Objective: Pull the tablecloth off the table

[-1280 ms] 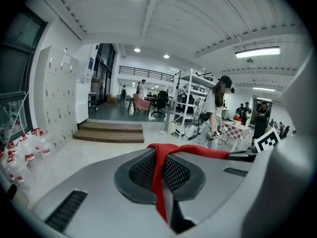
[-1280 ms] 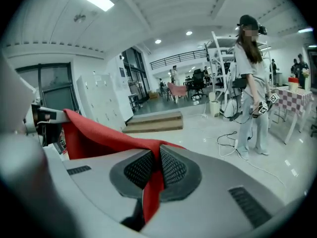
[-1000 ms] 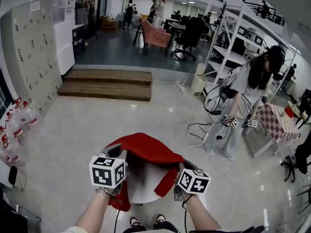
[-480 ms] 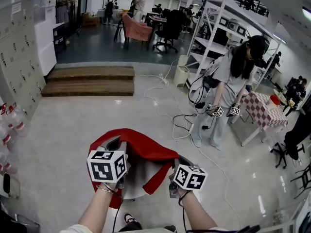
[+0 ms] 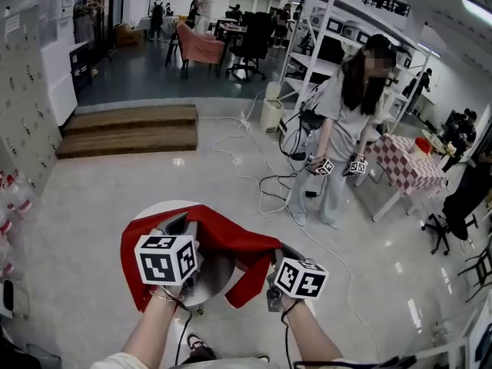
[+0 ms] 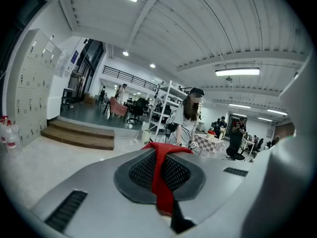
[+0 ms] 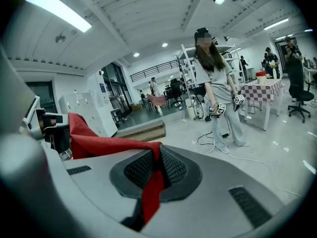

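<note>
A red tablecloth [image 5: 227, 235] hangs stretched between my two grippers above a small round white table [image 5: 156, 206], and one end droops over the table's left side. My left gripper [image 5: 177, 227] is shut on one edge of the cloth, and in the left gripper view a red strip [image 6: 162, 178] is pinched between the jaws [image 6: 159, 150]. My right gripper [image 5: 278, 255] is shut on the other edge. The right gripper view shows the cloth [image 7: 101, 144] running left from the closed jaws [image 7: 157, 155].
A person in grey [image 5: 344, 121] stands ahead on the right with two grippers, beside a checkered table [image 5: 409, 169]. Cables [image 5: 257, 181] lie across the floor. A wooden step [image 5: 127, 129] is farther back, with lockers and water bottles [image 5: 6, 200] at the left.
Both grippers have drawn the red cloth toward me. It has slid off the far side, so the table's white far rim now shows. The head view has swung right.
</note>
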